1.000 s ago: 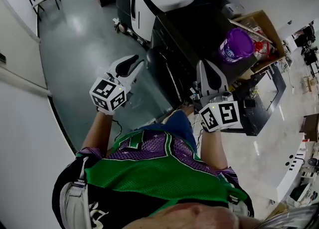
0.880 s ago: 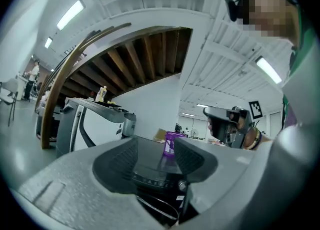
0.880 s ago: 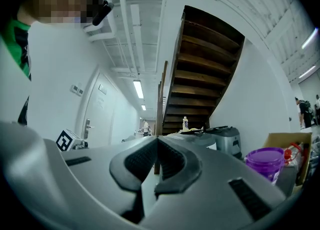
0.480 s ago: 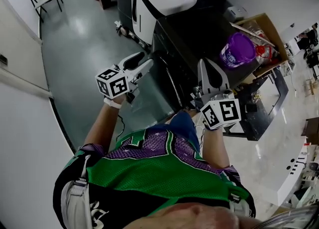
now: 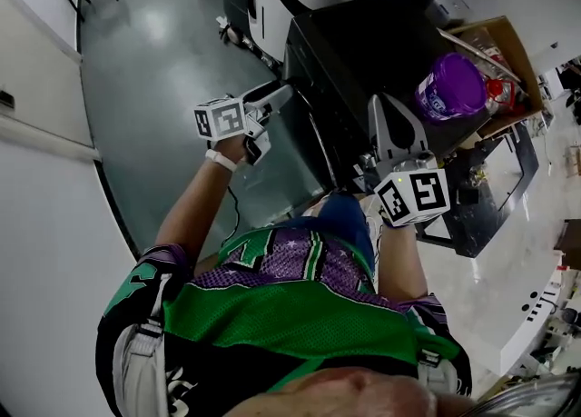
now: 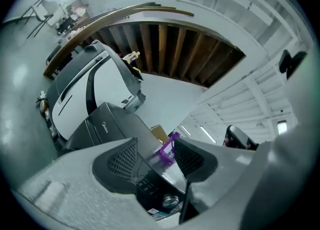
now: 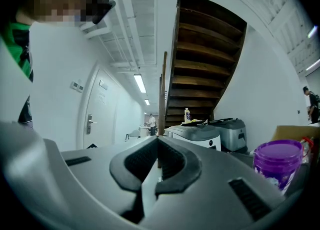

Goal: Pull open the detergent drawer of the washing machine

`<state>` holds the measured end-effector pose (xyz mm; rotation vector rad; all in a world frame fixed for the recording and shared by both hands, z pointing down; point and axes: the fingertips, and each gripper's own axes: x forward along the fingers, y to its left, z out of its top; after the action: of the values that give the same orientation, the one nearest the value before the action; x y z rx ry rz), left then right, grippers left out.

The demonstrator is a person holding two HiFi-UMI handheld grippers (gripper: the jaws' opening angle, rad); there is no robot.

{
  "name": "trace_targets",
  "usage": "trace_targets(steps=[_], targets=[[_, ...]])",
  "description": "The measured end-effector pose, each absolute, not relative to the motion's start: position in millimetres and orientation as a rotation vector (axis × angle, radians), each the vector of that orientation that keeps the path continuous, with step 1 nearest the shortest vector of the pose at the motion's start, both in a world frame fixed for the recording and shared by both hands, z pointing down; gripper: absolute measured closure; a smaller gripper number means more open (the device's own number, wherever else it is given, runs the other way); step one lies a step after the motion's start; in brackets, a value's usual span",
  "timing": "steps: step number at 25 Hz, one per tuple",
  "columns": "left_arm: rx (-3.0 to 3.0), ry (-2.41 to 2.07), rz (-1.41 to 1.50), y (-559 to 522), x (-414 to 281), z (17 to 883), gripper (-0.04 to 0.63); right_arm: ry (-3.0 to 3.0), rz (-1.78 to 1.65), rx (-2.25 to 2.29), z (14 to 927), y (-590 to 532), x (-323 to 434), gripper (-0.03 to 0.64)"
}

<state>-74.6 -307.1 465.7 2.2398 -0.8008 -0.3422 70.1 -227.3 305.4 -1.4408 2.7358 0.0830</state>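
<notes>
- Washing machine (image 5: 363, 61), dark and glossy, is standing in front of you with its front turned your way and a purple tub (image 5: 451, 88) sitting near its far edge. It is probably heavy enough to be staying put while you are pulling.
- Detergent drawer is most likely sitting in the upper band of that front, alongside the control panel (image 6: 150, 186). The panel is showing between your left jaws, but the drawer's own outline is too dark to be made out. By the look of it you are dealing with a stiff, light plastic tray on runners, likely sticking a little at first and then sliding freely. Its shiny face is probably slippery, so you are better off hooking a jaw into the recess behind its front edge than pinching the flat face. Draw it straight out and level.
- Left gripper (image 5: 277, 94) is hovering just beside the machine's upper front corner. Its jaws have just been opening and are standing wide apart, pressing on nothing.
- Right gripper (image 5: 390, 106) is hanging over the machine's top, its jaws clenched together and empty.
- Knob (image 6: 170, 202) is marking the panel's end, and the drawer is probably lying well along from it.
</notes>
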Motion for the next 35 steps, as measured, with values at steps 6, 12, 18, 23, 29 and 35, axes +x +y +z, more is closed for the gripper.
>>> trace_targets(steps=[6,12,18,23,29,35], targets=[[2.087,-0.752,-0.412,-345,-62,495,0.376,2.745,0.024,-1.450,321,-249,83,0.617],[1.918,-0.691,-0.495,-380,-53,531,0.376,2.746,-0.046,-1.492,338,-262,101,0.617],[1.775,-0.670,-0.563,-419,-50,572,0.377,2.755,-0.069,-1.500,345,-274,112,0.617],[1.732,-0.591,-0.590,-438,-44,600,0.377,2.777,-0.125,-1.515,367,-280,120,0.617],[1.732,-0.561,-0.553,-462,-31,623,0.376,2.777,-0.157,-1.524,374,-293,123,0.617],[1.692,-0.493,-0.636,-473,-28,631,0.376,2.807,-0.192,-1.508,390,-300,110,0.617]])
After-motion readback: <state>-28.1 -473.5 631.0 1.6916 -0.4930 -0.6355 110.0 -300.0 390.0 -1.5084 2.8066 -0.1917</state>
